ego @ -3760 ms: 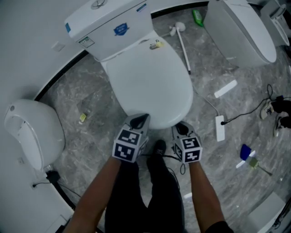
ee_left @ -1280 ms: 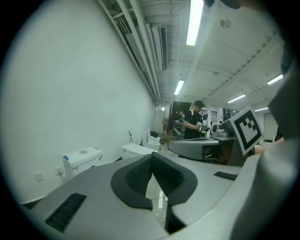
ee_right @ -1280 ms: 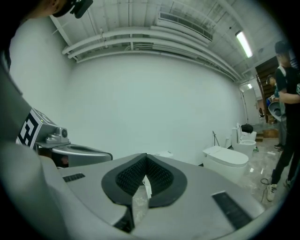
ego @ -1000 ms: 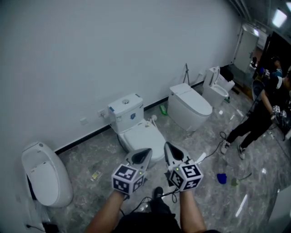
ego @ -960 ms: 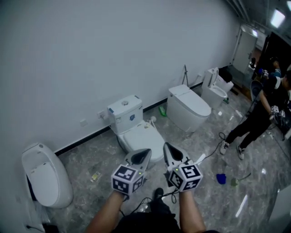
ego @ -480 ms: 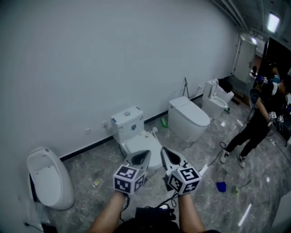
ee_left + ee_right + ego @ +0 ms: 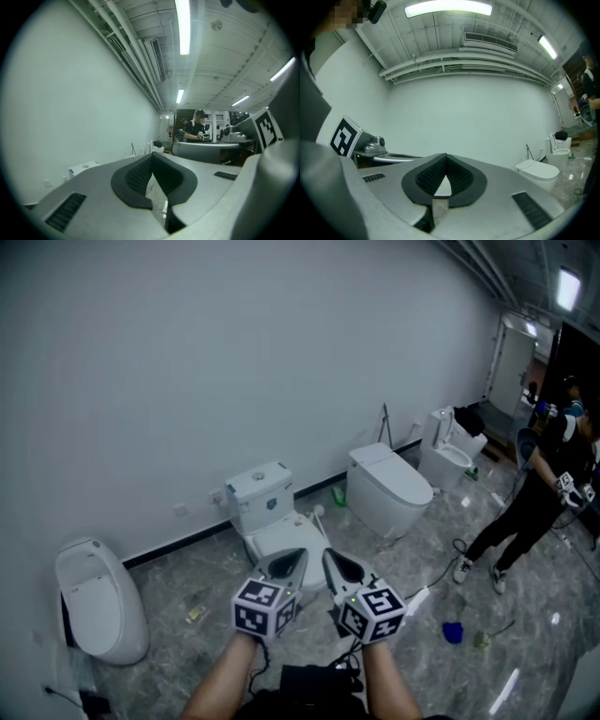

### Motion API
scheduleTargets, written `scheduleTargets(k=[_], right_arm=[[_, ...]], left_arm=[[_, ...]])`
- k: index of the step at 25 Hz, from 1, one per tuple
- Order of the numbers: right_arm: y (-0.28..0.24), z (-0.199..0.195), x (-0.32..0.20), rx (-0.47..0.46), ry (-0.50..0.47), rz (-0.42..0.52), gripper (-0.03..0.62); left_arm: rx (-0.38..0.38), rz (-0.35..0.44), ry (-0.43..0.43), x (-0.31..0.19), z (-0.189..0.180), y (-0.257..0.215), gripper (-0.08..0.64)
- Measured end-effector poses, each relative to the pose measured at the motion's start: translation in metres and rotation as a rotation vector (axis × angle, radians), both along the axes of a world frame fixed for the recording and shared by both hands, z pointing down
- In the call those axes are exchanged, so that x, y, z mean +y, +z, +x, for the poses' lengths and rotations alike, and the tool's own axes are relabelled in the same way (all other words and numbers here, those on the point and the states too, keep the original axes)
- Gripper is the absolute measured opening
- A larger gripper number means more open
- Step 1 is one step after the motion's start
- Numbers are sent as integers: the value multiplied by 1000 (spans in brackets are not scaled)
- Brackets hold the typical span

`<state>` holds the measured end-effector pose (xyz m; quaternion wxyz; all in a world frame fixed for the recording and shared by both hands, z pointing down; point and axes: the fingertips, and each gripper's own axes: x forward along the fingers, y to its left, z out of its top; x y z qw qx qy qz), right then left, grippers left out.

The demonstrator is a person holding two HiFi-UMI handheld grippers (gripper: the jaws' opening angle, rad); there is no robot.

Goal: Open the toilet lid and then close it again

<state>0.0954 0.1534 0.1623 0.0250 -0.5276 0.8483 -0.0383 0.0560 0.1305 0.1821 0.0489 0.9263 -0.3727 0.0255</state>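
The white toilet has its lid lying flat and closed in front of its tank. Both grippers are held level above and in front of it, touching nothing. My left gripper is shut and holds nothing; in the left gripper view its dark pads meet at the tip. My right gripper is close beside it, also shut and holding nothing, with its pads pressed together in the right gripper view. The tank shows small at the left of the left gripper view.
A second closed toilet and a third with its lid up stand along the wall to the right. Another white fixture stands at the left. A person works at the far right. A cable, a power strip and small items lie on the floor.
Some seconds ago both grippers sat at the front rim of the closed lid. Over the last second they have risen a little, still shut, and the right one has edged toward the left.
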Motion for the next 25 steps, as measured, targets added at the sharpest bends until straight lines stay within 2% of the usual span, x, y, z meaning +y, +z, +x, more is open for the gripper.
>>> scheduleTargets(k=[5,25], right_arm=[[-4,14,1,-17,3,5,8],[-11,7,-14,-18,16,13,8]], left_arm=[[-8,-2,-3,4,7,0,6],[-30,13,10,-9,0,-5,6]])
